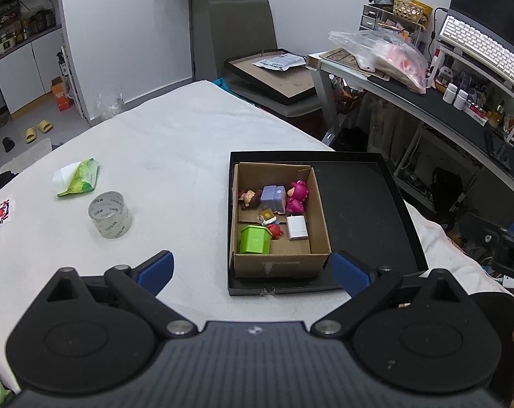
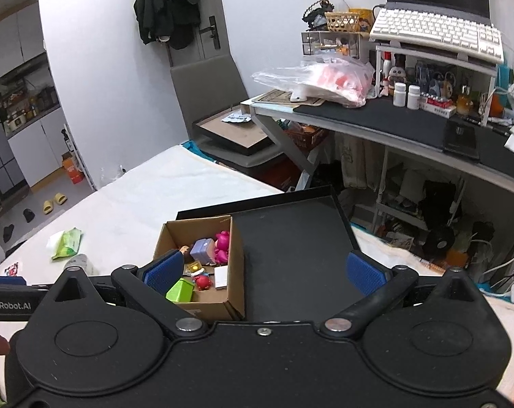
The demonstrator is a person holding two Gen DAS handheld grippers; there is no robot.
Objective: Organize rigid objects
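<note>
Cardboard box [image 1: 280, 217] sits in the left part of a shallow black tray [image 1: 359, 204] on a white-covered counter [image 1: 155, 156], and it holds the small rigid things being sorted: a green container [image 1: 254, 239], a white block [image 1: 297, 227], a lavender cube [image 1: 273, 197], a magenta figure [image 1: 296, 196], a brown-haired doll [image 1: 248, 199] and a small red figure [image 1: 274, 230]. Gathering them in one box appears to be the point of the task, and the right part of the tray lies bare, perhaps kept for more. The left tool [image 1: 253, 272] hovers just before the near edge of the tray with its blue pads spread wide and nothing between them. The right tool [image 2: 263, 273] hangs above the tray, equally wide open and empty, its left pad [image 2: 163, 273] overlapping the box in the picture, though whether it touches the cardboard cannot be told. Both seem held back and open, as if ready for a next pick. Only the left wrist view shows plainly what lies loose on the counter well apart from the tray: a roll of clear tape [image 1: 110, 218], a green tissue packet [image 1: 78, 180] and a sticker [image 1: 1, 213]. The right wrist view shows the tape only as a sliver behind the tool, but looks more steeply down into the box and gives a fuller look at the cluttered desk [image 2: 393, 119] with its keyboard [image 2: 437, 34] beyond.
</note>
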